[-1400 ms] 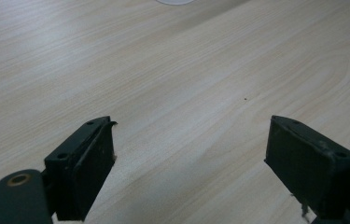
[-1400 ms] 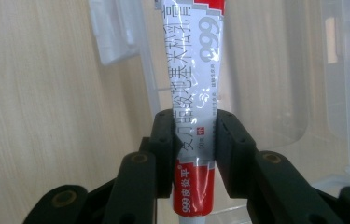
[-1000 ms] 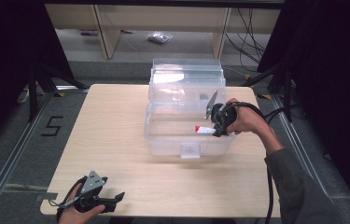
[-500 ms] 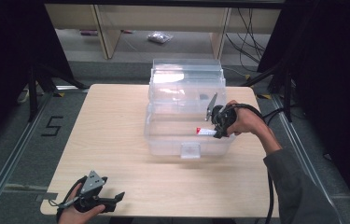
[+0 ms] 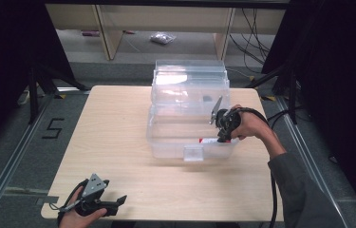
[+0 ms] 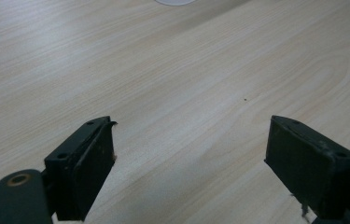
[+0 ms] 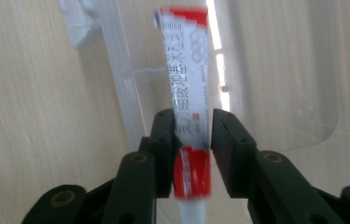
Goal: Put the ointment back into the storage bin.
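Note:
A red and white tube (image 7: 189,102) sits clamped between the jaws of my right gripper (image 7: 191,140). In the high view the right gripper (image 5: 224,133) is held over the near right corner of a clear plastic box (image 5: 166,137), and the tube (image 5: 211,140) pokes out toward the left just above the box's front wall. The box's lid (image 5: 190,80) stands open behind it. My left gripper (image 5: 111,204) rests at the table's near left edge, its jaws wide apart over bare wood (image 6: 186,116) with nothing between them.
The light wooden table (image 5: 114,128) carries the box in its middle. A white latch tab (image 5: 193,153) sticks out of the box's front. Metal rails run along both sides of the table, and a shelf with a small bag (image 5: 161,38) stands behind.
The right gripper with the tube has shifted only slightly over the box. The left gripper has kept still.

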Motion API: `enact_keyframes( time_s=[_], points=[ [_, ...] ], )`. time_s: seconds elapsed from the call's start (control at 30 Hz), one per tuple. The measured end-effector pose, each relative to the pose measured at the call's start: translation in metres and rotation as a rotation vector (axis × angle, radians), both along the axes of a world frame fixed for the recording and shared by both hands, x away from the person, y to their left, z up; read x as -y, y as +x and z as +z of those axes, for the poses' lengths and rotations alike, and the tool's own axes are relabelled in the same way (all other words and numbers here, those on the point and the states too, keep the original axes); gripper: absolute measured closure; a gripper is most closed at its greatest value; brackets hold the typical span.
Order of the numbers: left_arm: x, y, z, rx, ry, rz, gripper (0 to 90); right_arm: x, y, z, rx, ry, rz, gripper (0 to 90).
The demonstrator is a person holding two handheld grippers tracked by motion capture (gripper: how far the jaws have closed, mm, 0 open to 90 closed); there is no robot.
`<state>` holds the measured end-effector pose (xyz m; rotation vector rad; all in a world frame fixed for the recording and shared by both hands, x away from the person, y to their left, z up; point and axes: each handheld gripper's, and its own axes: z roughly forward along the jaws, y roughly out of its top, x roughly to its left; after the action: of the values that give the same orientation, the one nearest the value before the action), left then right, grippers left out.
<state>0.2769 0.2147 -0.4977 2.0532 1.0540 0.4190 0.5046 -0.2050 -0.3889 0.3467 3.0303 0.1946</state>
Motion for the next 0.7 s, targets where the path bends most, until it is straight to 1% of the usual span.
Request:
enact_keyframes(
  time_s=[0.03, 0.07, 0.1, 0.13, 0.17, 0.2, 0.23, 0.27, 0.3, 0.33, 0.4, 0.43, 0.47, 0.5, 0.53, 0.57, 0.6, 0.63, 0.7],
  points=[
    [0.0, 0.0, 0.0, -0.001, 0.002, -0.002, 15.0, 0.0, 0.0, 0.001, 0.004, 0.012, 0.006, 70.0],
    [0.0, 0.0, 0.0, -0.001, 0.002, -0.002, 15.0, 0.0, 0.0, 0.001, 0.004, 0.012, 0.006, 70.0],
    [0.0, 0.0, 0.0, -0.002, 0.001, -0.002, 15.0, 0.0, 0.001, 0.003, 0.01, 0.03, 0.015, 70.0],
    [0.0, 0.0, 0.0, -0.002, 0.003, -0.003, 15.0, 0.001, 0.0, 0.005, 0.009, 0.032, -0.013, 69.9],
    [0.0, 0.0, 0.0, -0.001, 0.004, -0.001, 15.0, 0.001, -0.001, 0.006, 0.008, 0.039, -0.026, 69.9],
    [0.0, 0.0, 0.0, -0.001, 0.004, -0.001, 15.0, 0.001, -0.001, 0.006, 0.008, 0.039, -0.026, 69.9],
    [0.0, 0.0, 0.0, -0.003, 0.002, -0.004, 15.0, 0.001, -0.002, 0.006, -0.002, 0.054, -0.039, 69.9],
    [0.0, 0.0, 0.0, -0.003, 0.003, -0.004, 15.0, 0.001, -0.002, 0.007, 0.0, 0.051, -0.034, 69.9],
    [0.0, 0.0, 0.0, -0.002, 0.003, -0.004, 15.0, 0.003, 0.0, 0.007, 0.018, 0.043, -0.008, 69.6],
    [0.0, 0.0, 0.0, -0.002, 0.002, -0.003, 15.0, 0.003, 0.0, 0.007, 0.019, 0.046, -0.009, 69.3],
    [0.0, 0.0, 0.001, -0.005, 0.006, -0.002, 15.0, 0.003, -0.001, 0.008, 0.02, 0.058, -0.023, 69.1],
    [0.0, 0.0, 0.0, -0.002, 0.002, -0.002, 15.0, 0.003, -0.003, 0.009, 0.008, 0.069, -0.062, 69.0],
    [0.0, 0.0, 0.0, -0.002, 0.003, -0.003, 15.0, 0.003, -0.004, 0.01, 0.008, 0.069, -0.064, 68.9],
    [0.0, 0.0, 0.0, -0.002, 0.003, -0.003, 15.0, 0.003, -0.004, 0.011, 0.017, 0.069, -0.055, 68.4],
    [0.0, 0.0, 0.0, -0.002, 0.003, -0.004, 15.0, 0.003, -0.002, 0.01, 0.024, 0.079, -0.024, 68.2],
    [0.0, 0.0, 0.0, -0.002, 0.003, -0.004, 15.0, 0.003, -0.002, 0.01, 0.024, 0.079, -0.024, 68.2],
    [0.0, 0.0, 0.0, -0.002, 0.003, -0.003, 15.0, 0.004, -0.002, 0.011, 0.024, 0.096, -0.035, 67.7],
    [0.0, 0.0, 0.0, -0.002, 0.003, -0.003, 15.0, 0.004, -0.002, 0.012, 0.027, 0.099, -0.028, 67.4],
    [0.0, 0.0, 0.0, -0.002, 0.003, -0.003, 15.0, 0.005, -0.004, 0.013, 0.028, 0.103, -0.055, 67.0]
  ],
)
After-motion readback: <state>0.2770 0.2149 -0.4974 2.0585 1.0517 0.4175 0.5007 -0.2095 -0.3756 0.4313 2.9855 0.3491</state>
